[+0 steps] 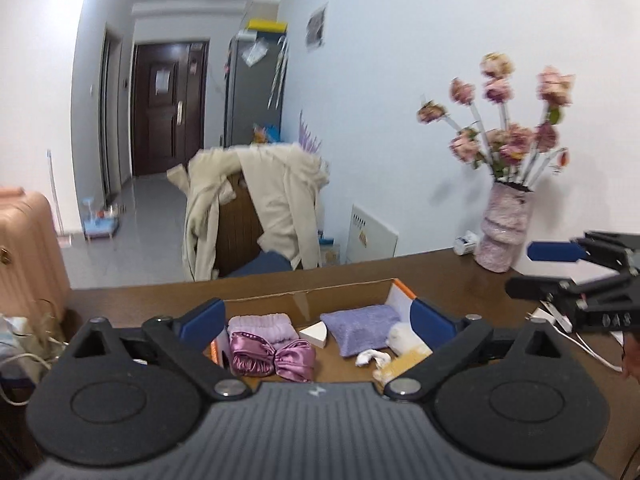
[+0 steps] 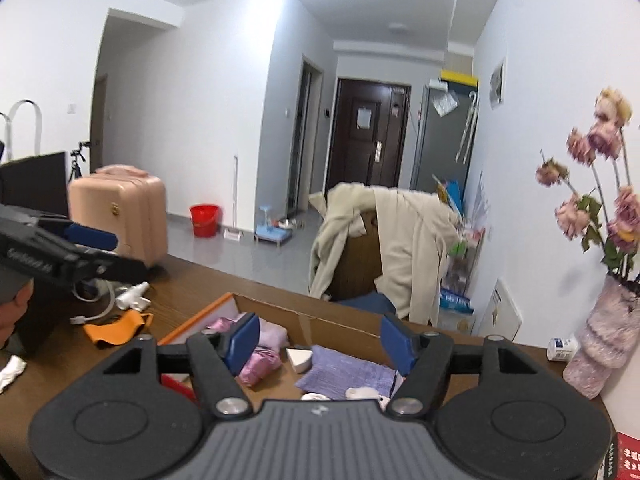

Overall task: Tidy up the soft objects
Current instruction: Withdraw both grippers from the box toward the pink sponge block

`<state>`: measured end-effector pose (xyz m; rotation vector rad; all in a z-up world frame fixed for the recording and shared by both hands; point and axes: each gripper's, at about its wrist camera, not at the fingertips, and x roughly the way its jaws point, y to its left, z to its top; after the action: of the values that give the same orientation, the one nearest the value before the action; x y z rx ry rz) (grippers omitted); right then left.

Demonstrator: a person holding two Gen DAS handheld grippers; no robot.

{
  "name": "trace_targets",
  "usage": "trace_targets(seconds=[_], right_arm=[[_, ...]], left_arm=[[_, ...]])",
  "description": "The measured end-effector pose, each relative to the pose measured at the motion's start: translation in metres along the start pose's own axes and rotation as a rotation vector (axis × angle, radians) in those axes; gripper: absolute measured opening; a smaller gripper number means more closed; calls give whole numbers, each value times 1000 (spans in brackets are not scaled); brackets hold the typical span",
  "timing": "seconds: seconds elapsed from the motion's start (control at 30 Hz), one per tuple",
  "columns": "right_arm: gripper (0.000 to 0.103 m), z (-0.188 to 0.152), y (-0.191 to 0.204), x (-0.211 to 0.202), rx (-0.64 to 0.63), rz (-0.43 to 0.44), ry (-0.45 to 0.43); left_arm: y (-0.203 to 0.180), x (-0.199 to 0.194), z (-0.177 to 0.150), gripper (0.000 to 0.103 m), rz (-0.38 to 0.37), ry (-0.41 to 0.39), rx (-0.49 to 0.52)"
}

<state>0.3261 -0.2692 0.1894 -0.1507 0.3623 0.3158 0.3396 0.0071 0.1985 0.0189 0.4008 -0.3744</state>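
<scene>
The cardboard box [image 1: 308,294] holding the soft things is sitting on the brown desk [image 1: 432,276], directly under and ahead of both grippers. Inside it, a lilac folded cloth [image 1: 262,326] is lying at the far left, with a shiny pink satin piece [image 1: 272,358] bunched just in front of it. A white wedge-shaped block [image 1: 316,334] is resting in the middle, touching the near-left edge of a purple towel [image 1: 362,326] that is spreading across the right half. Small white soft pieces [image 1: 372,357] are lying near the towel's front edge; their shapes are hard to make out, and the gripper body is cutting off the near part of the box.

The left gripper [image 1: 316,320] is hanging above the box with its jaws standing wide apart and nothing between them. The right gripper [image 2: 320,340] is also hovering over the box, its jaws apart and empty, its body hiding the box's near wall.

On the desk to the left of the box, an orange cloth [image 2: 116,326] is lying beside white cables [image 2: 100,314], partly covered by the other gripper crossing the right-wrist view. A pale vase [image 1: 504,228] of pink flowers [image 1: 504,120], blurred, is standing at the far right of the desk, well apart from the box. Beyond the desk, a cream coat [image 1: 248,208] is draping over a chair.
</scene>
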Motion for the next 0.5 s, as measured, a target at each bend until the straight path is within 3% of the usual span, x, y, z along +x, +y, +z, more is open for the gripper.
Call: trace_targets(seconds=[0.13,0.23,0.5], right_arm=[[74,-17,14,-45,0,6,-48],[75,-36,29,-81,0,-4,-79],[83,-109,74,-153,-9,19,-153]], left_arm=[[-12,-52,-30,103,20,-54,6],[-19,-87,-58,103,76,-81,-14],[-44,-167,-136,103,147,-182,-21]])
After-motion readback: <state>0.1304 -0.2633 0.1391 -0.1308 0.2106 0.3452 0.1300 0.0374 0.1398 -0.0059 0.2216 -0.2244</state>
